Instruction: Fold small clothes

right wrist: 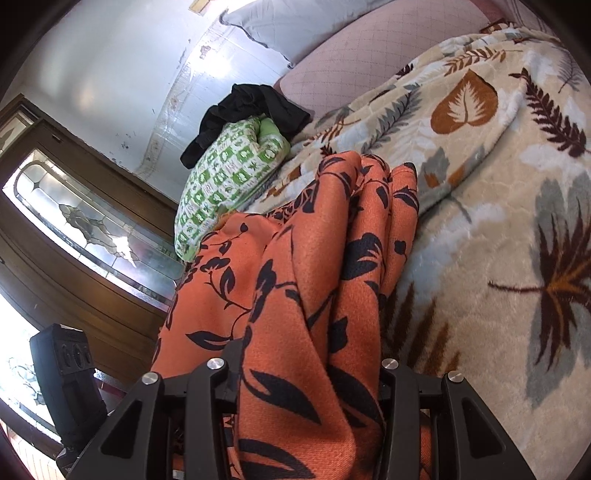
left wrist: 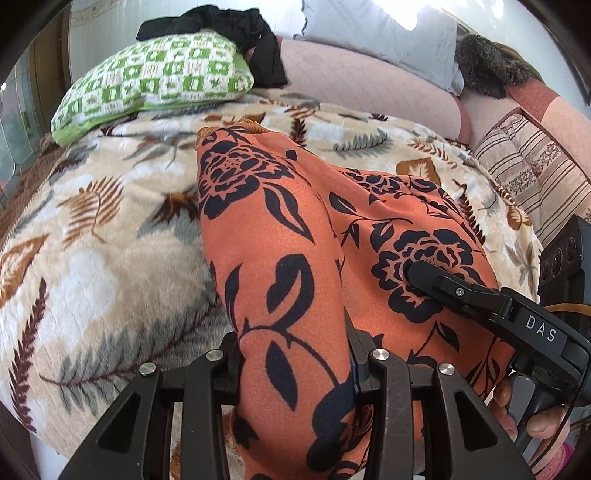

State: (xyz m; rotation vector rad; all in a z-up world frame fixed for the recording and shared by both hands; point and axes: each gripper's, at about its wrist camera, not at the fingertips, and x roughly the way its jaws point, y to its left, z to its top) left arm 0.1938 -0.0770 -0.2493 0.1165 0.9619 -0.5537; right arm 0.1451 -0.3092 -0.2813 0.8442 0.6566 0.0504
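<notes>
An orange garment with a black flower print [left wrist: 266, 236] lies bunched on a leaf-patterned blanket [left wrist: 92, 258]. My left gripper [left wrist: 295, 373] is shut on a thick fold of it, and the cloth hides the fingertips. My right gripper [left wrist: 417, 275] shows in the left wrist view at the right, its black fingers pinched into the same garment. In the right wrist view the garment [right wrist: 314, 280] fills the space between the right gripper's [right wrist: 306, 384] fingers and hangs in folds over the blanket [right wrist: 498, 229].
A green-and-white checked pillow [left wrist: 155, 85] lies at the back with a black garment [left wrist: 236, 29] on it. Pink quilted cushions [left wrist: 369, 85] and a striped pillow [left wrist: 532, 158] sit behind and right. A wooden glass-panelled cabinet [right wrist: 85, 236] stands at the left.
</notes>
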